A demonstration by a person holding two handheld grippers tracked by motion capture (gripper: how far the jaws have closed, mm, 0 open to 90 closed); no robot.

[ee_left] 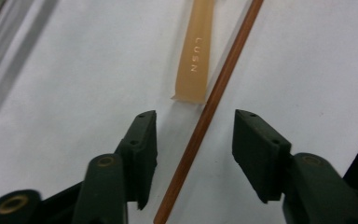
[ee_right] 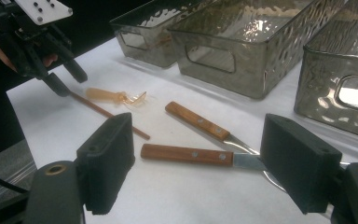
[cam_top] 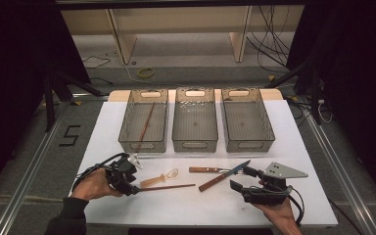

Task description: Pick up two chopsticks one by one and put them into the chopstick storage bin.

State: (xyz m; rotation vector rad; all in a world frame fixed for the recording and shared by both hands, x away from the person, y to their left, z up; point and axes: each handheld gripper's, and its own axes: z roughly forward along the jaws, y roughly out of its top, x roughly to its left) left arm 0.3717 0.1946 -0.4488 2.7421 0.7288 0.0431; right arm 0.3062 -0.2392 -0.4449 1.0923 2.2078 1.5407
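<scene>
where legible, "lusn" on amber spoon handle (ee_left: 195,51)

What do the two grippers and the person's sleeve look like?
Both grippers are black, with two blocky jaws. The right gripper carries a grey three-cornered plate with small holes, and a black cable loops by its hand. The left gripper trails a black cable too. The left forearm wears a dark sleeve.

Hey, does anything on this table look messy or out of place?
Mostly loose cutlery. Two wooden-handled knives lie crossed at their blades, and an amber plastic spoon sits askew beside a chopstick. One chopstick already lies in the left bin. Nothing looks spilled or broken.
</scene>
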